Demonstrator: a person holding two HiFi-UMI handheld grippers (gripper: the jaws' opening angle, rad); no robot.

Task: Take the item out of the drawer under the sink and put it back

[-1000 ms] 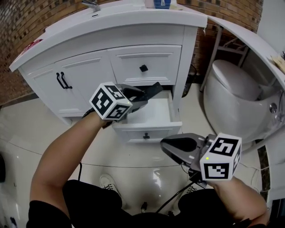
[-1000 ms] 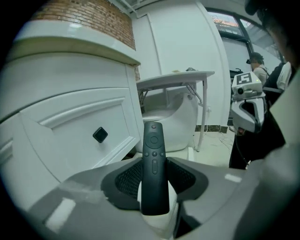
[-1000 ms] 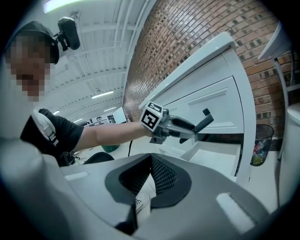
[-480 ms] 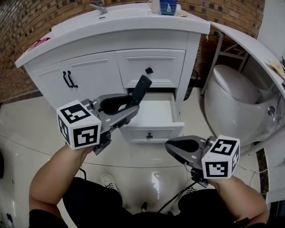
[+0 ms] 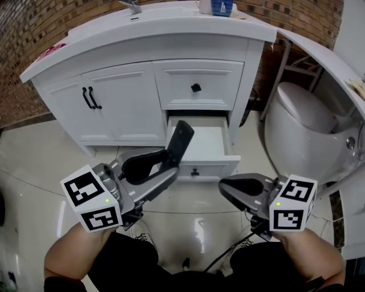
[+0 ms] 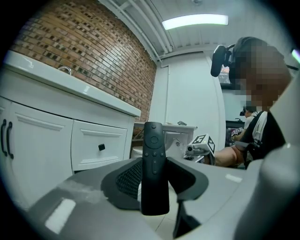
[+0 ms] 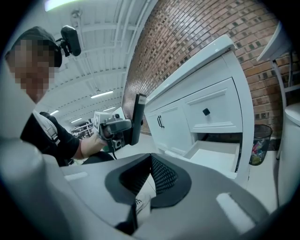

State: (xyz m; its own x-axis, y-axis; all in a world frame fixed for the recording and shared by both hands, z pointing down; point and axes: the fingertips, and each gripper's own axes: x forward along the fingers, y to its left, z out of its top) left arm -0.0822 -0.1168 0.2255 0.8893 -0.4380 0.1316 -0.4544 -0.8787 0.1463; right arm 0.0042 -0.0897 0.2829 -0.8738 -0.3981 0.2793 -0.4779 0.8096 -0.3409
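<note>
Holding, in the left gripper (image 5: 169,169), a black remote (image 5: 181,140), clamped by its lower end between the jaws. Standing upright with a slight lean, raised above the floor (image 5: 34,165) in front of the drawer (image 5: 212,169), out of it and apart from it. Showing its buttons and round pad only in the left gripper view; reading as a plain dark slab in the head view.

Carried beside it, lower right: the right gripper (image 5: 224,185), jaws closed tip to tip on nothing, as confirmed in the right gripper view.

Caught from the side in that same view: left gripper and remote, edge-on, with the hand (image 7: 89,143) behind.

Caught in the left gripper view alone: the right gripper's marker cube (image 6: 202,140), past the remote.

Beyond, drawer pulled open, white inside.
Above it, upper drawer (image 5: 197,85) shut, black knob.
Left of these, two cabinet doors (image 5: 122,102) with black handles.
On top, counter (image 5: 142,34) with faucet (image 5: 132,5).
To the right, toilet (image 5: 302,122).
Listed only in the right gripper view: bin (image 7: 257,146) past the vanity's end.
Behind all, brick wall (image 5: 23,23).
</note>
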